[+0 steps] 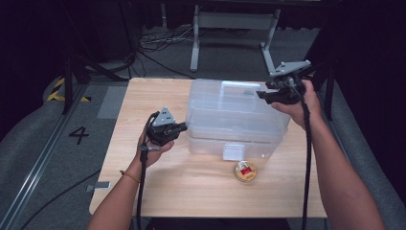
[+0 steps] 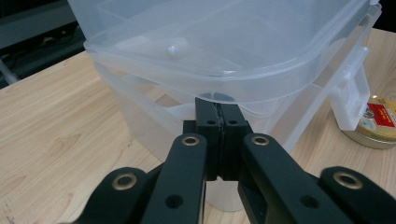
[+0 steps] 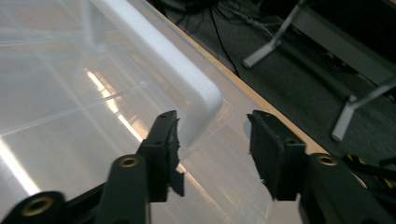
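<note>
High view: the wooden bench (image 1: 206, 191) carries a clear plastic storage box (image 1: 234, 120) with a lid and a white handle on top, the largest thing on it. The box sits between the two tools, the left tool (image 1: 181, 128) just beside its left wall and the right tool (image 1: 262, 95) over its far right corner. A white latch (image 1: 233, 151) hangs on the box's near wall, to the right of the left tool and lower on the box than the right tool.

Left gripper view: the left tool (image 2: 219, 112) has its two black jaws pressed together with nothing between them, the tips just under the overhanging lid rim (image 2: 205, 84) of the box; whether they touch it I cannot tell. Off to that tool's right, beyond the latch (image 2: 349, 100), a small round tin (image 2: 376, 126) with a red and gold label lies on the bench, close to the box's near wall.

Right gripper view: the right tool (image 3: 214, 135) stands spread above the lid, holding nothing. The rounded end of the white handle (image 3: 187, 88) lies just ahead of it, close against the left jaw, and not pinched.
</note>
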A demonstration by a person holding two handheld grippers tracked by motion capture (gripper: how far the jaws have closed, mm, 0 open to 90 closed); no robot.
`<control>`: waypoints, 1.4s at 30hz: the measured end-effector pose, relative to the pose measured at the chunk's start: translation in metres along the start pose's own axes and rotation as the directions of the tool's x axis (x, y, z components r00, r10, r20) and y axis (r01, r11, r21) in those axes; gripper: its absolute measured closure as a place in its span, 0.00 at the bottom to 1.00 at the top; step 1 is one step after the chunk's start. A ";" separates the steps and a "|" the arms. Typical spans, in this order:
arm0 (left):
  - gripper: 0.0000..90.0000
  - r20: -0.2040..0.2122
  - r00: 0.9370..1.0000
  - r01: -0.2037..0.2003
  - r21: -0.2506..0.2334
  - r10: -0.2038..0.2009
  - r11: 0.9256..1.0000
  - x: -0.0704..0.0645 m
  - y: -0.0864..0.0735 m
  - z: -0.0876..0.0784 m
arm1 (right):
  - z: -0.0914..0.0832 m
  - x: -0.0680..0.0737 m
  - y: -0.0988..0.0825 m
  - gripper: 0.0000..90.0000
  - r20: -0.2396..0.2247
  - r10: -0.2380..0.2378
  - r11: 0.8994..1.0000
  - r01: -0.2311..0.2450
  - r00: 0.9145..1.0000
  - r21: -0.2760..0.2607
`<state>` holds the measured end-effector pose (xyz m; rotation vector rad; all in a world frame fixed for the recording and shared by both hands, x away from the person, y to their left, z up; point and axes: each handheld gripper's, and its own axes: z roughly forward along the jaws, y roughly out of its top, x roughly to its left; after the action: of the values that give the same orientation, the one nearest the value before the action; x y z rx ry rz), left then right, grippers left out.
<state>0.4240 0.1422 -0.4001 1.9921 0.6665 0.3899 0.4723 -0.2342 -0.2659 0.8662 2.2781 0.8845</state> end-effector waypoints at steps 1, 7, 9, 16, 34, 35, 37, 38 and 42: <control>1.00 -0.004 1.000 -0.012 0.004 0.012 1.000 0.000 0.000 0.000 | -0.006 -0.001 -0.005 0.56 -0.014 0.004 1.000 -0.005 1.000 -0.024; 1.00 -0.022 0.999 -0.041 0.025 0.042 0.999 -0.001 0.002 0.000 | -0.034 -0.008 -0.030 0.45 -0.014 0.028 0.990 -0.030 0.999 -0.139; 1.00 -0.016 0.999 -0.044 0.033 0.044 0.998 -0.001 0.002 0.000 | -0.045 -0.010 -0.043 0.39 0.000 0.029 0.986 -0.028 1.000 -0.166; 1.00 -0.019 0.998 -0.055 0.039 0.056 0.998 -0.001 0.002 0.001 | -0.071 -0.018 -0.089 0.35 0.044 0.031 0.980 -0.022 0.999 -0.198; 1.00 -0.012 0.999 -0.046 0.039 0.046 0.998 -0.002 0.000 0.003 | -0.031 -0.005 -0.175 0.43 -0.011 0.040 0.995 -0.041 0.999 -0.091; 1.00 -0.012 0.999 -0.046 0.039 0.046 0.998 -0.002 0.000 0.003 | -0.031 -0.005 -0.175 0.43 -0.011 0.040 0.995 -0.041 0.999 -0.091; 1.00 -0.013 0.999 -0.050 0.044 0.050 0.998 -0.003 0.000 0.004 | -0.026 -0.004 -0.179 0.44 -0.007 0.045 0.995 -0.046 0.999 -0.094; 1.00 -0.016 0.999 -0.050 0.043 0.051 0.998 -0.003 0.000 0.004 | -0.025 -0.005 -0.180 0.44 -0.004 0.061 0.993 -0.061 0.998 -0.099; 1.00 -0.025 0.998 -0.052 0.036 0.053 0.998 -0.004 0.002 0.004 | -0.025 -0.007 -0.184 0.43 -0.037 0.060 0.992 -0.064 0.997 -0.108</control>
<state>0.4235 0.1365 -0.4002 2.0447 0.6422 0.4386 0.3926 -0.3546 -0.3828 0.8841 2.2186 1.0486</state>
